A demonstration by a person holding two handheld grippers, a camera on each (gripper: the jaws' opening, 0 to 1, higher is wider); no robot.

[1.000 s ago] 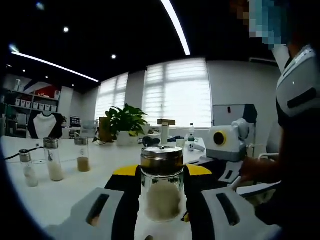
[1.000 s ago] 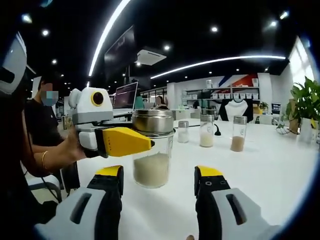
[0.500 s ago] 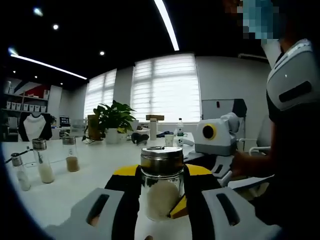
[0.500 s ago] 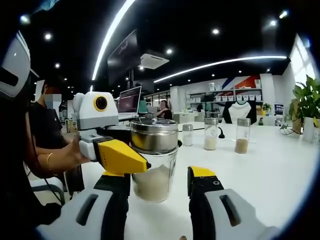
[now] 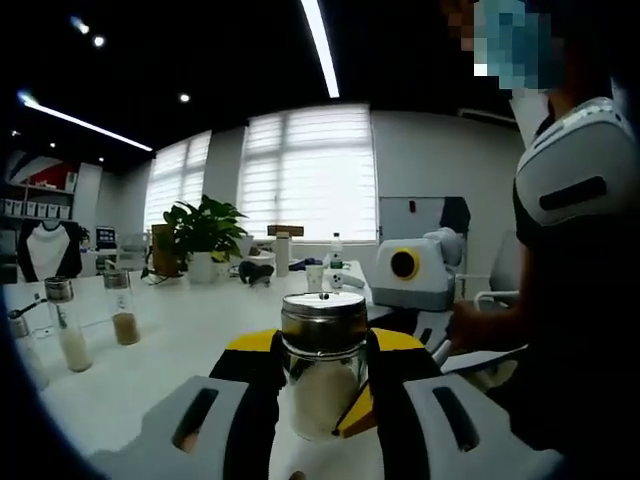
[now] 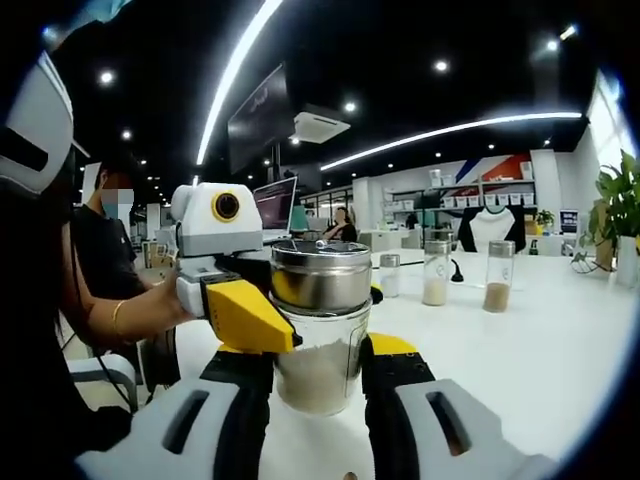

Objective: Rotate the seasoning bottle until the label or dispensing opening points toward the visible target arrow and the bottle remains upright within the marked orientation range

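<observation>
A glass jar (image 5: 322, 375) with a shiny metal lid and white powder inside is standing upright on the white desk (image 5: 150, 360). The left claw (image 5: 322, 385) is squeezing the jar, with one yellow-tipped jaw on each side of the glass. In the right gripper view, the jar (image 6: 320, 335) is sitting between the jaws of the right claw (image 6: 318, 365), and those jaws are pressing on its sides too. The left claw (image 6: 250, 315) is reaching in from the left there, with its yellow jaw lying across the front of the jar. A person's hand (image 6: 150, 310) is holding it. Three small bottles (image 6: 435, 272) are standing in a row farther back on the desk. A green plant (image 5: 200, 232) is sitting near the bright window (image 5: 305, 170).
</observation>
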